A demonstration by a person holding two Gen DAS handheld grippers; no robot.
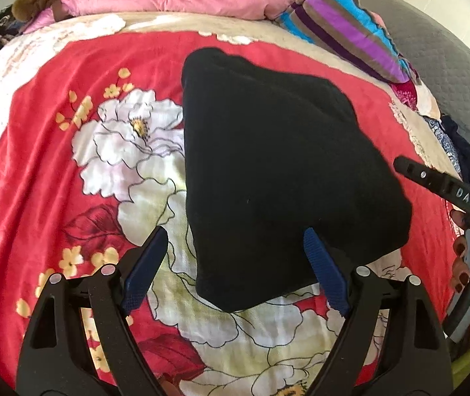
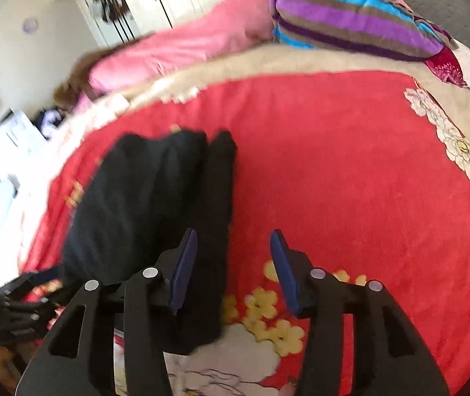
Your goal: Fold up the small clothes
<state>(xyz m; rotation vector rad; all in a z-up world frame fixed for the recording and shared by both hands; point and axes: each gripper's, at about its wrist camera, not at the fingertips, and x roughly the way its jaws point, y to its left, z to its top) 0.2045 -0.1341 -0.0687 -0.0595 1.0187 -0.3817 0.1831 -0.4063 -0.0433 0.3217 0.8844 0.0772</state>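
Both hand-held grippers angled downward | left hand-held gripper [image 1: 235, 250] agape | right hand-held gripper [image 2: 234, 241] agape

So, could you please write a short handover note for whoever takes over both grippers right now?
Left hand-held gripper: open, empty, poised over the near corner of the black garment.
Right hand-held gripper: open, empty, by the garment's right edge.
Garment lies folded into a compact shape on the red floral blanket.
Done: the main folds appear made.
Left: probably tidy it or set it aside; other clothes seem heaped at the bed's edge.
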